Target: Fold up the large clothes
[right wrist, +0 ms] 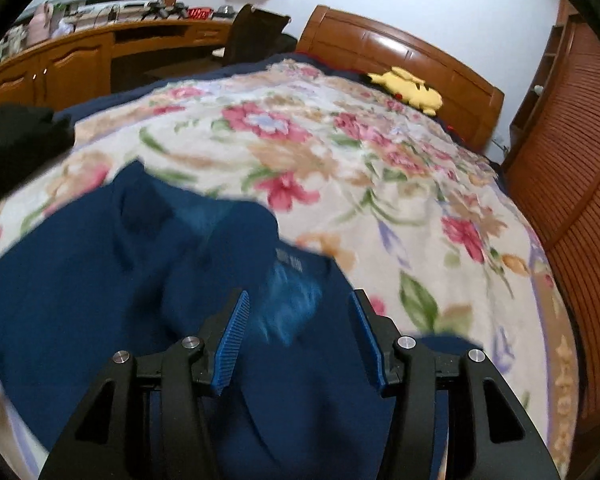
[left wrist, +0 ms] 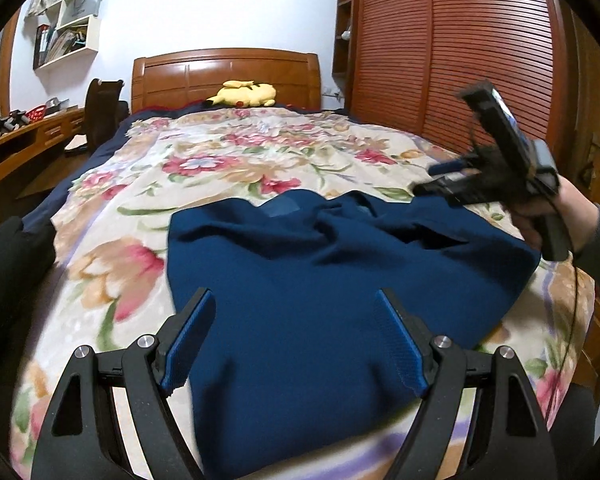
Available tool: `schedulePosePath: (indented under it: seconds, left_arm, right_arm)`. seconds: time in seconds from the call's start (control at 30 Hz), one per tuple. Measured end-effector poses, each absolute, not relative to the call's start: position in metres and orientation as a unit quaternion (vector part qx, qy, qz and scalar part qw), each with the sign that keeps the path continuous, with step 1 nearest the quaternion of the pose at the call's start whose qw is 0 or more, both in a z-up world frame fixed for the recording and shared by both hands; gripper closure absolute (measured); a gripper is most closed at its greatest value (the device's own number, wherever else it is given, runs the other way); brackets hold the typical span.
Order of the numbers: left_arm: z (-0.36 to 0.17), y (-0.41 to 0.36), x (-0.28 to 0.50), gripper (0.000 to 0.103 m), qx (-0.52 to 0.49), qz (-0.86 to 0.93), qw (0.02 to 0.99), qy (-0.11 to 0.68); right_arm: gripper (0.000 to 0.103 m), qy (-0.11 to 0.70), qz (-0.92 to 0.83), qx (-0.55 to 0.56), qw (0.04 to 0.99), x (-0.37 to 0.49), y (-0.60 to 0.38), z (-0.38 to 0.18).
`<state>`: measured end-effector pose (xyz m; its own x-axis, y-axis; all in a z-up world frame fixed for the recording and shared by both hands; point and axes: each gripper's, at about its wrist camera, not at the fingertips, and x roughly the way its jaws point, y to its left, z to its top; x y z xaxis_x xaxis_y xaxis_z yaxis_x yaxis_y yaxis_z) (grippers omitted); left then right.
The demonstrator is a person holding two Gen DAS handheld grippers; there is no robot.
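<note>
On the bed's floral blanket (left wrist: 204, 168) lay the navy garment (left wrist: 340, 272), partly folded and rumpled near its collar. Left tongs (left wrist: 296, 300) hovered over its near edge, blue pads apart, gripping nothing. Right tongs (right wrist: 300, 300) were over the collar area, also apart; contact with cloth unclear, frame blurred. Yellow plush (left wrist: 244, 94) sat by the headboard.

My left tool's (left wrist: 296, 312) ribbed blue pads (left wrist: 192, 336) hover over matt navy knit cloth (left wrist: 320, 280); fuzzy floral blanket (left wrist: 220, 160), glossy wooden headboard (left wrist: 224, 70).
</note>
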<state>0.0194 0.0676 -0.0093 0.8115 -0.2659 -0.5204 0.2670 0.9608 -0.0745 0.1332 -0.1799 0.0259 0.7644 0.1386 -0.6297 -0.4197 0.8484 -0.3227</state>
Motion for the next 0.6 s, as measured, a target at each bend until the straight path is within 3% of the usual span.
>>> schedulePosePath:
  seconds: [0.4, 0.6]
  left_arm:
    - [-0.016, 0.048, 0.027, 0.021, 0.012, -0.149, 0.947, 0.286]
    - [-0.018, 0.048, 0.028, 0.021, 0.011, -0.145, 0.946, 0.288]
  right_arm:
    - [0.05, 0.381, 0.156, -0.252, 0.876, 0.11, -0.207, -0.014]
    - [0.049, 0.394, 0.172, -0.211, 0.878, 0.114, -0.211, -0.01]
